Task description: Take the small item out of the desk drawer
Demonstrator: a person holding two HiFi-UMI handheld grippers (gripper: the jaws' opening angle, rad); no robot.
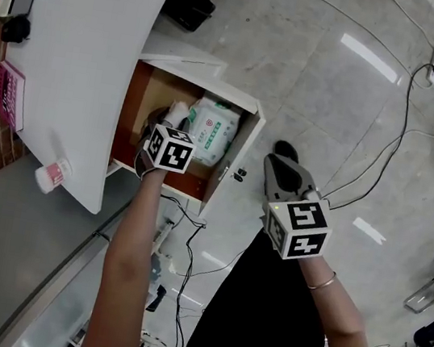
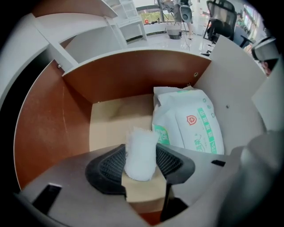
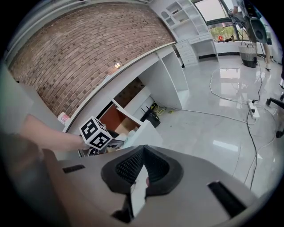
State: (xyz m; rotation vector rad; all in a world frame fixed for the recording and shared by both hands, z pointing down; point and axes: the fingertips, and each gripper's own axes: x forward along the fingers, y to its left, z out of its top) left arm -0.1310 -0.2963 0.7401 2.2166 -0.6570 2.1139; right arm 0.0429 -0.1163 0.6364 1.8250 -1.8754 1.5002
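White item (image 2: 141, 148) pinched in left gripper (image 2: 141, 162) jaws (inside drawer (image 2: 44, 133)).

White item (image 1: 179, 110) partly behind left gripper (image 1: 169, 123) cube (image 1: 170, 147), wipes pack (image 1: 211, 131) print illegible

White shelving (image 3: 183, 18) stands by a brick wall (image 3: 88, 48); cables (image 1: 405, 117) trail over glossy grey floor (image 1: 320, 87).

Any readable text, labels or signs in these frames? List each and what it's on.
No legible words anywhere.
White-and-green soft wipes pack: green print too blurred to read; a red shield sign with a white cross.
White bottle with pink label: too small to read.
Left marker cube, right marker cube: black-and-white square patterns, no text.
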